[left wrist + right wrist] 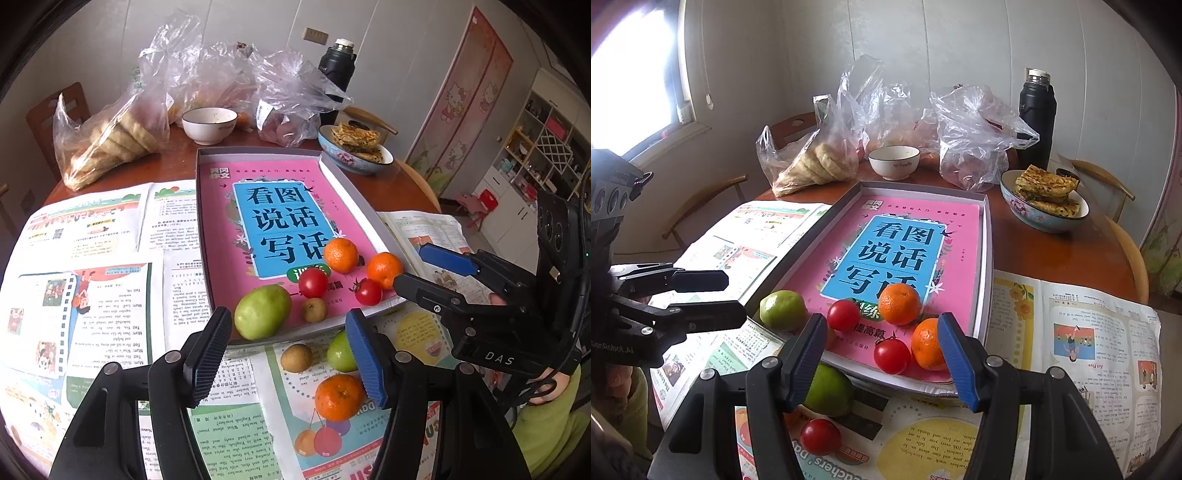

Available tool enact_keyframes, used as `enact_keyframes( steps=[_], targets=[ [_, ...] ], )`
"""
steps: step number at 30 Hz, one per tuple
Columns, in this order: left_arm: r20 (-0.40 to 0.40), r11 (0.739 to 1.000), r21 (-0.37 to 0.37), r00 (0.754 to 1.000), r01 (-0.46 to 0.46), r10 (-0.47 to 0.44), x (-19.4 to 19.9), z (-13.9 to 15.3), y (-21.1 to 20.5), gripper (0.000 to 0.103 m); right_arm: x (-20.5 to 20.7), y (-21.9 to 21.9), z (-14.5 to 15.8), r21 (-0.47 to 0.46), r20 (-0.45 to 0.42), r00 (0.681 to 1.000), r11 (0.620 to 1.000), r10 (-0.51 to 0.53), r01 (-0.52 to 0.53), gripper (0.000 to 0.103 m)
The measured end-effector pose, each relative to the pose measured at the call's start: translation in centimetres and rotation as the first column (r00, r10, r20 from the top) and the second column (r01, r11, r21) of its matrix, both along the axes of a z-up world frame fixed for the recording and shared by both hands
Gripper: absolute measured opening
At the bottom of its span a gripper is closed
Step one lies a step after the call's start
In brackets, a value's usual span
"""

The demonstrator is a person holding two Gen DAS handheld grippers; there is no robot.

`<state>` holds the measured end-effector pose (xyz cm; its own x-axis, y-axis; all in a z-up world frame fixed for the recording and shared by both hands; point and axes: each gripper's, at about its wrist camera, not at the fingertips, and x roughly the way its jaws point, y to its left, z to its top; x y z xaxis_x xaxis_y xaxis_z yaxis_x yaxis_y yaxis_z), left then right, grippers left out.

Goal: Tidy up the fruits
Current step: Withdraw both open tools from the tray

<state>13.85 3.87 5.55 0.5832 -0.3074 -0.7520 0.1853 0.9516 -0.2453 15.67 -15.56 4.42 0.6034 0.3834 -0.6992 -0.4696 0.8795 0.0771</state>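
Observation:
A grey tray [258, 152] lined with a pink book holds two oranges [340, 254], two cherry tomatoes [312, 282], a green fruit [262, 312] and a small brown fruit [315, 309]. In front of the tray, on the papers, lie a brown fruit [296, 357], a green fruit [340, 353] and an orange [338, 397]. My left gripper [290, 354] is open and empty above these. My right gripper [882, 350] is open and empty at the tray's [988, 236] near edge, over a tomato [892, 355] and an orange [925, 349]. A loose green fruit [829, 391] and tomato [820, 435] lie below it.
Printed papers [92, 295] cover the round wooden table [1052, 251]. Behind the tray stand a white bowl [209, 124], plastic bags of food [110, 136], a black flask [337, 70] and a blue bowl of flatbread [356, 151]. Chairs stand around the table.

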Motion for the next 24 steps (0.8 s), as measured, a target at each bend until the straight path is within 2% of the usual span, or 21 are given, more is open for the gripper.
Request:
enact_keyframes(
  steps=[24],
  targets=[
    [0.004, 0.999, 0.023, 1.000, 0.028, -0.029, -2.3, 0.2, -1.5, 0.066, -3.8, -0.4, -1.2, 0.002, -0.024, 0.999, 0.999, 0.036, -0.036, 0.061]
  ],
)
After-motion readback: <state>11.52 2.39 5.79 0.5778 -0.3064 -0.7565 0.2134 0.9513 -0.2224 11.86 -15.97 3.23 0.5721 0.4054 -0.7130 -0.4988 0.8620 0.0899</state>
